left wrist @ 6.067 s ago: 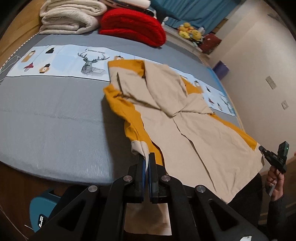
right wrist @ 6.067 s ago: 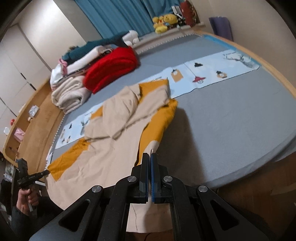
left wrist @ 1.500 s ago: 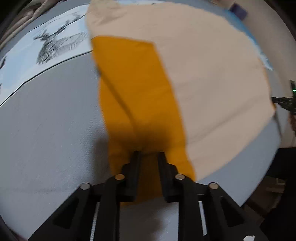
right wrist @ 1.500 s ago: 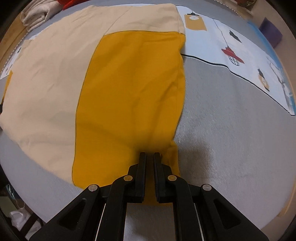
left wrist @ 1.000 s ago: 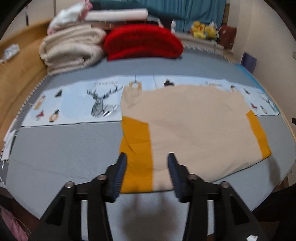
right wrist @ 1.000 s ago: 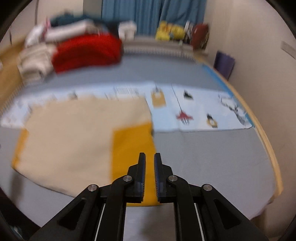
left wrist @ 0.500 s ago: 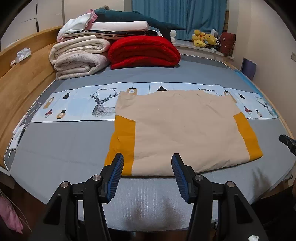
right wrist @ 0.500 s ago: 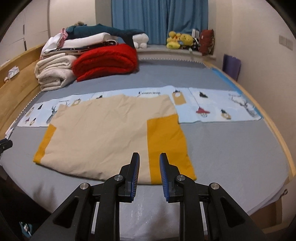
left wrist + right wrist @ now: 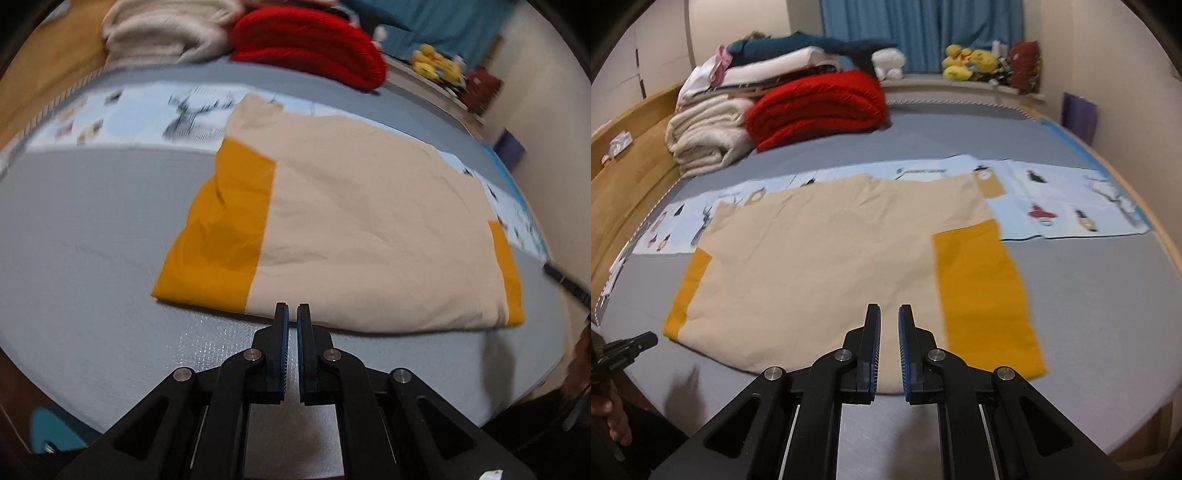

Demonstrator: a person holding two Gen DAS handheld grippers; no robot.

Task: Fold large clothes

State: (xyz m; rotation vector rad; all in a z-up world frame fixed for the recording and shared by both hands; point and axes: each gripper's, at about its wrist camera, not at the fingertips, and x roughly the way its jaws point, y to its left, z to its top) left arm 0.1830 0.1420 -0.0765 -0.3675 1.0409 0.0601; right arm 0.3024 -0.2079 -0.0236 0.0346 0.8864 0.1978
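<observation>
A large beige garment (image 9: 369, 221) with orange side panels (image 9: 221, 229) lies folded flat on the grey bed (image 9: 74, 221). My left gripper (image 9: 291, 307) is shut and empty, hovering low just in front of the garment's near edge, at the seam between beige and orange. In the right wrist view the garment (image 9: 831, 258) spreads ahead, with its wide orange panel (image 9: 982, 288) on the right. My right gripper (image 9: 889, 308) hangs above the near edge. Its jaws are closing, a narrow gap remains and nothing is between them. The left gripper (image 9: 628, 345) shows at that view's left edge, in a hand.
At the head of the bed lie a rolled cream blanket (image 9: 705, 136), a red quilt (image 9: 816, 103) and stacked bedding. Plush toys (image 9: 971, 61) sit by the blue curtain. A printed light-blue strip (image 9: 1052, 199) crosses the bed behind the garment. A wooden bed frame (image 9: 628, 158) runs along the left.
The left gripper's jaws went from wide apart to shut while it dropped toward the garment's near edge. The right gripper moved closer and left, and its gap narrowed.
</observation>
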